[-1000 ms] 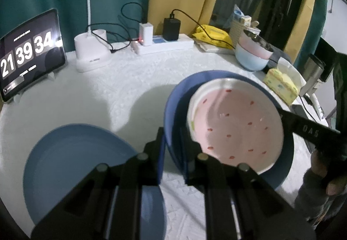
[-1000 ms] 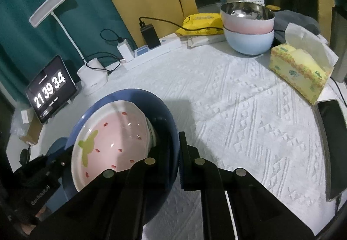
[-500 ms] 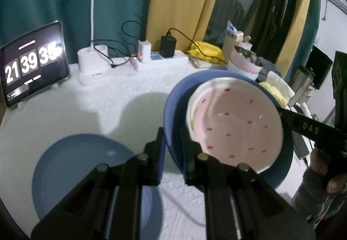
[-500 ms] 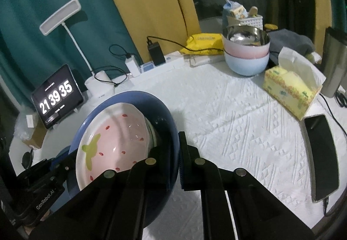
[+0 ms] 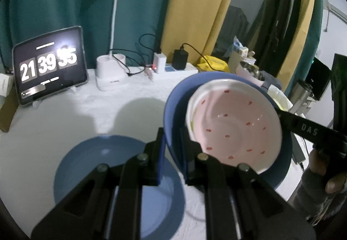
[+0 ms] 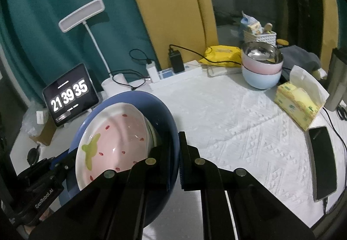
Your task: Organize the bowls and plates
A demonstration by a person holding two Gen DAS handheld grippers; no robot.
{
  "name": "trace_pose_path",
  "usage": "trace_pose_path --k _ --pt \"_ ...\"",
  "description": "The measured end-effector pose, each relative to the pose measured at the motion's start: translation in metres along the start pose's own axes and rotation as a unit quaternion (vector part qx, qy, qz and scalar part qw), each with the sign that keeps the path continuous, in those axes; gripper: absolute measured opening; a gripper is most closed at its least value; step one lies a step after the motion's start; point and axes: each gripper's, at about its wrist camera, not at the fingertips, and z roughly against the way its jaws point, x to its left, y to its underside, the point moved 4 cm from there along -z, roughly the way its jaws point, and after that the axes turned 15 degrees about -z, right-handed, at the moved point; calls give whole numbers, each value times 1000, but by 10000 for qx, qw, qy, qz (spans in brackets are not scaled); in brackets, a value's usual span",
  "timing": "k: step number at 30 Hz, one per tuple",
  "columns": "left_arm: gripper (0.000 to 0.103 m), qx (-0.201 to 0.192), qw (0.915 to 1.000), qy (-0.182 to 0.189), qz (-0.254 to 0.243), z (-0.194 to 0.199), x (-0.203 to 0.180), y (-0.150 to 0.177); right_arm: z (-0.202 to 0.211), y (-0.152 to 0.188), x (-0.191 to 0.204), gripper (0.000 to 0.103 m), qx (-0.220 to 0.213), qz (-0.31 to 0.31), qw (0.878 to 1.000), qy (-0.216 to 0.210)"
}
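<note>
Here we carry blue plate (image 5: 173, 107) aloft over white tablecloth (image 6: 238, 123), strawberry dish (image 5: 236, 125) loose inside. Left gripper (image 5: 173, 149) clamps near-left rim, right gripper (image 6: 174, 153) clamps opposite rim. Rigid, glazed, breakable, likely slippery; keep level. Second blue plate (image 5: 97, 166) rests below.

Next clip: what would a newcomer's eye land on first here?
The blue plate held off the table, with both grippers' jaws shut on opposite rims, and a pink strawberry-patterned dish lying in it. Below on the white cloth sits a second blue plate; a glowing clock screen stands at the back.
</note>
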Motion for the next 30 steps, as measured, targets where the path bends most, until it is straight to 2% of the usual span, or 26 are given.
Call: trace_pose_path --k 15,30 --pt "12 9 9993 -217 292 19 49 18 -14 17 52 10 116 308 9993 -162" --pt "12 261 9955 -664 628 31 100 52 -51 43 100 10 589 574 9955 -464"
